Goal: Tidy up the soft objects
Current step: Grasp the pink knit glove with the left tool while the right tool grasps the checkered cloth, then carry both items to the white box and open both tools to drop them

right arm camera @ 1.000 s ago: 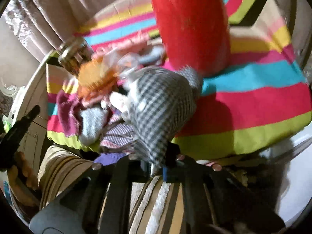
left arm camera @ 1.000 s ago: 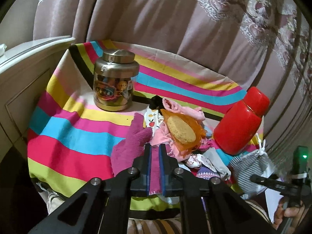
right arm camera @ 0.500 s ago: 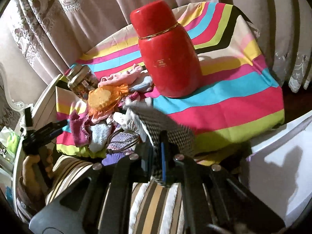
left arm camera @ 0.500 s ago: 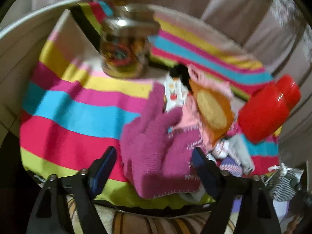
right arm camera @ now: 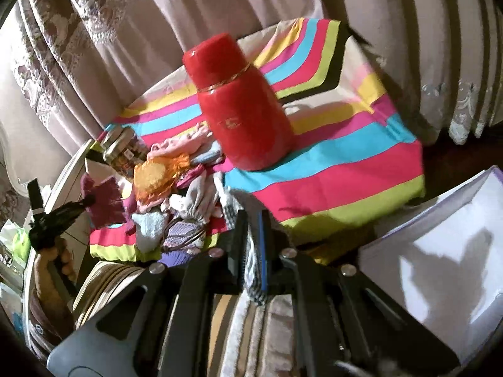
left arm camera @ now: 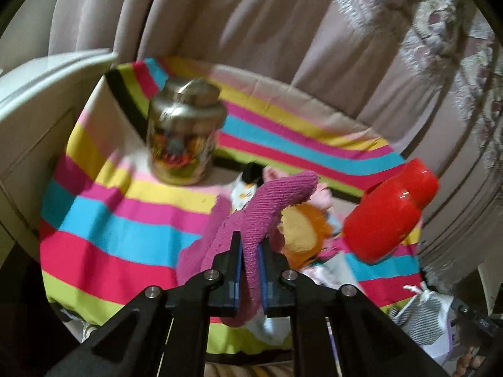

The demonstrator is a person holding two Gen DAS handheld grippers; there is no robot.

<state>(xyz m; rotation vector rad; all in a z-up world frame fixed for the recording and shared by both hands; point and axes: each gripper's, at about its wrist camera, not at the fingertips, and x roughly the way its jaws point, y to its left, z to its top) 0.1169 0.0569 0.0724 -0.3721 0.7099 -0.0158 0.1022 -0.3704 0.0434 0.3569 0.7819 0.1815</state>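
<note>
Left claw [left arm camera: 250, 253], spread wide half a second ago, now pinches the magenta glove [left arm camera: 270, 207], lifting it. Right claw [right arm camera: 251, 229] stays clamped on the checked pouch [right arm camera: 255, 282]; sorting proceeds.

Left half of counter [left arm camera: 103, 238]: bare striped cloth, open passage.
Back-left corner: metal tin [left arm camera: 184, 135] stands there.
Right side: red flask [right arm camera: 242, 110] blocks.
Middle, front edge: soft pile [right arm camera: 176, 198].
</note>
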